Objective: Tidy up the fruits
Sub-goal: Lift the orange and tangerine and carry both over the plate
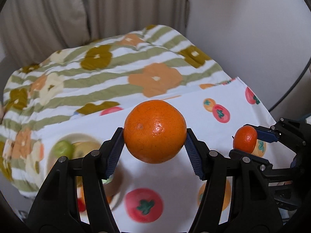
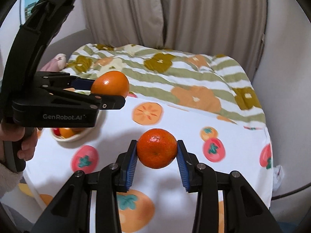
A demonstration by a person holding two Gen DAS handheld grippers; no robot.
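left gripper [image 1: 155,141]: pinching large orange [image 1: 155,131]. right gripper [image 2: 157,151]: pinching small mandarin [image 2: 157,148]. advice: carry level to bowl [image 2: 70,137], far left; release low.

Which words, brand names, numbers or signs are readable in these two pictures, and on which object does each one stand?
"GenRobot.AI": white letters on the black side of the left gripper body, right wrist view.
Framed picture on the wall, upper left of that view: any writing too small and blurred to read.
Printed cloth: fruit drawings only, no words.
Left wrist view: no readable text.
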